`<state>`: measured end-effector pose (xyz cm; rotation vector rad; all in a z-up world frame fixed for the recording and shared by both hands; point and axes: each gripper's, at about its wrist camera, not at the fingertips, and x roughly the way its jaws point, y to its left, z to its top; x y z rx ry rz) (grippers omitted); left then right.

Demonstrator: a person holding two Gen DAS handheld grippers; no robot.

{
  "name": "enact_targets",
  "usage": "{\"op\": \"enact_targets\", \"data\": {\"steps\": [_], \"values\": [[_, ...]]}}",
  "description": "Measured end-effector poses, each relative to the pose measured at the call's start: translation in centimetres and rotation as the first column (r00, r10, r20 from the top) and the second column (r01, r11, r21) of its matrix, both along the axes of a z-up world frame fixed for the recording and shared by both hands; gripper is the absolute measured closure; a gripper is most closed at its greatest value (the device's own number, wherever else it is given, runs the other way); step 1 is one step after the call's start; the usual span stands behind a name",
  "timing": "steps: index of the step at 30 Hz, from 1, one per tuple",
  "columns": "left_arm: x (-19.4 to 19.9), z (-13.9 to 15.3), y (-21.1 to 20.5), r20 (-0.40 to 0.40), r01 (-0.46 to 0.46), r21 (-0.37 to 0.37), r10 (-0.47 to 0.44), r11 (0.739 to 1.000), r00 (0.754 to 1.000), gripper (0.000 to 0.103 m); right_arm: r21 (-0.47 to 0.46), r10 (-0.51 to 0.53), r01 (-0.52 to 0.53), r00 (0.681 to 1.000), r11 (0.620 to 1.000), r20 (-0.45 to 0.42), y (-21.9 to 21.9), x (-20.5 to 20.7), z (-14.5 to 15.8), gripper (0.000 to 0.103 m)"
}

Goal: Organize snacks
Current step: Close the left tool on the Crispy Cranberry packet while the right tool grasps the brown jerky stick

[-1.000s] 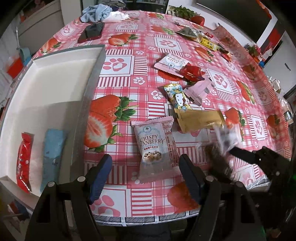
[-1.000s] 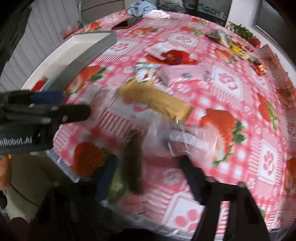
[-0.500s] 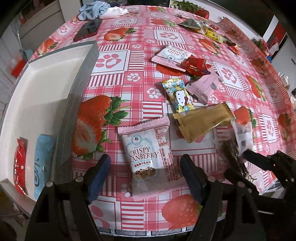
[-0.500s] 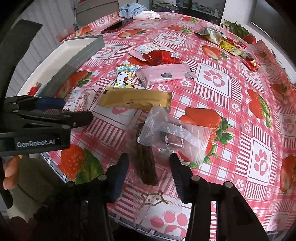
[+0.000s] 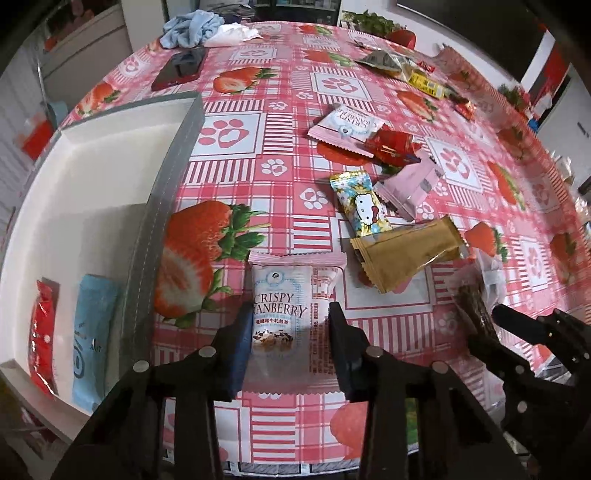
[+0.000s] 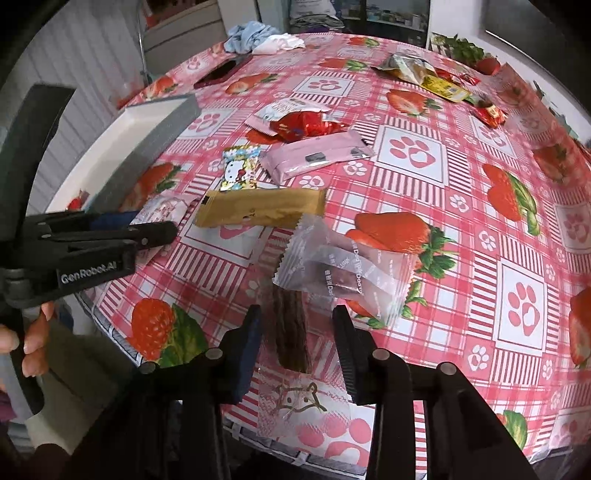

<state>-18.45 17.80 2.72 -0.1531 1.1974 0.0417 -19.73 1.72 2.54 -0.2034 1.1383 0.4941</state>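
Note:
A white-and-pink Crispy Cranberry packet [image 5: 288, 314] lies near the table's front edge. My left gripper [image 5: 290, 310] is closing on it, and its pads press the packet's two sides. In the right wrist view a dark brown bar in a clear wrapper [image 6: 290, 332] lies between the fingers of my right gripper [image 6: 297, 310]. Those jaws are closing, with a gap still showing on each side of the bar. A clear packet [image 6: 343, 273] rests on the bar's far end. The white tray with a grey rim [image 5: 173, 166] holds a red packet [image 5: 42, 332] and a blue packet [image 5: 90, 332].
A gold packet [image 5: 406, 254], a Hello Kitty candy [image 5: 362, 210], a pink packet [image 5: 410, 188], a red wrapper [image 5: 391, 144] and a second cranberry packet [image 5: 347, 125] lie mid-table. A phone [image 5: 181, 68] and cloths [image 5: 192, 31] sit at the far side, more snacks far right.
The left jaws have gone from wide apart to pressing the cranberry packet's sides. The right jaws have narrowed around the dark bar.

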Motion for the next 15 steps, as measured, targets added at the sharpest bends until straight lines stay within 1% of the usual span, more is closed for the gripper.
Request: {"op": "enact_targets", "data": {"steps": [7,11,15], "values": [[-0.9,0.7,-0.2,0.031,0.013,0.002,-0.013,1.0,0.999,0.061,0.042,-0.011,0.01,1.0,0.999,0.011,-0.8,-0.1,1.4,0.063],[-1.4,1.7,-0.3,0.066,0.02,0.01,-0.02,1.0,0.998,0.061,0.067,-0.01,0.009,1.0,0.998,0.011,-0.8,-0.1,2.0,0.063],[-1.7,2.5,-0.1,0.092,0.024,0.014,-0.025,1.0,0.995,0.061,0.073,-0.01,0.009,1.0,0.997,0.014,-0.8,-0.1,2.3,0.063]]}}
